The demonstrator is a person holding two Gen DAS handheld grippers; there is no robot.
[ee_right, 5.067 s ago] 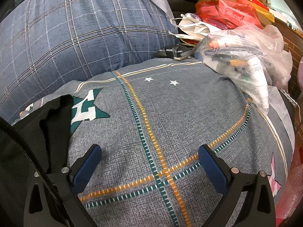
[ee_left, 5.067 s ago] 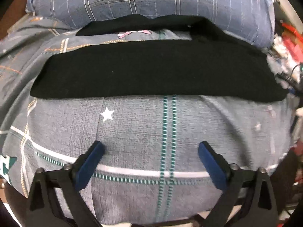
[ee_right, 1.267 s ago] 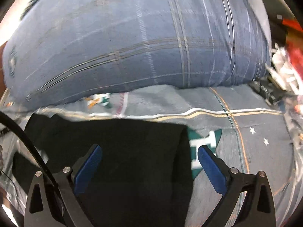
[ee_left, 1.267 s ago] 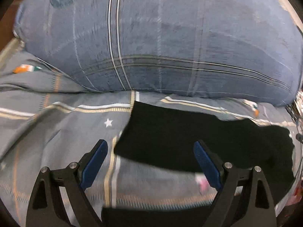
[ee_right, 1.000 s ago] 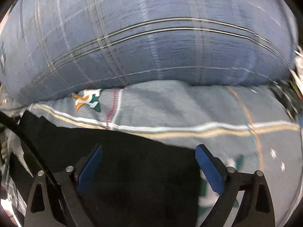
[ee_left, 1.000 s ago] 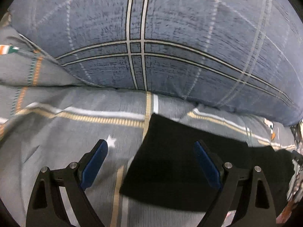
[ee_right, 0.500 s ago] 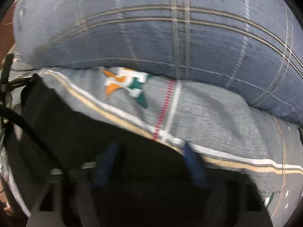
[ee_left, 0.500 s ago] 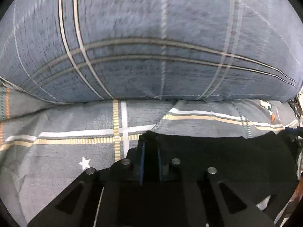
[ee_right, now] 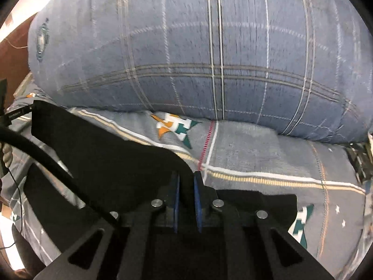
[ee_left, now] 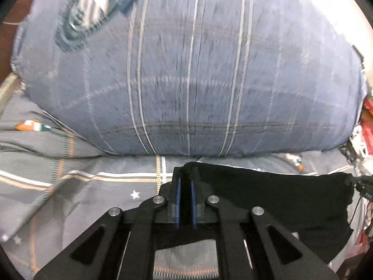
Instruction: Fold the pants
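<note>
Two corners of the black pants are pinched at this moment, one by each pair of tongs. The left tongs are seen closed on the cloth at its left end, the blue pads drawn together with dark fabric between them. The right tongs are likewise clamped on the rounded right corner of the cloth.

The pants are spread on the bed, over the grey patterned sheet, just in front of the large blue checked pillow. Their long axis is laid crosswise, running from one pair of tongs to the other, roughly parallel to the pillow's front edge. From the left tongs the cloth stretches away to the right; from the right tongs it stretches away to the left. The gripped edge is the far one, nearest the pillow, and it appears lifted slightly off the sheet, though this cannot be told with certainty.

More dark cloth is seen beneath and behind both pairs of tongs, toward the person. It is judged that the coming move is a fold across the short axis: the held far edge would be carried back toward the near edge, both ends travelling together so that the edge stays straight. Neither hand is nearer; each holds its own end.
</note>
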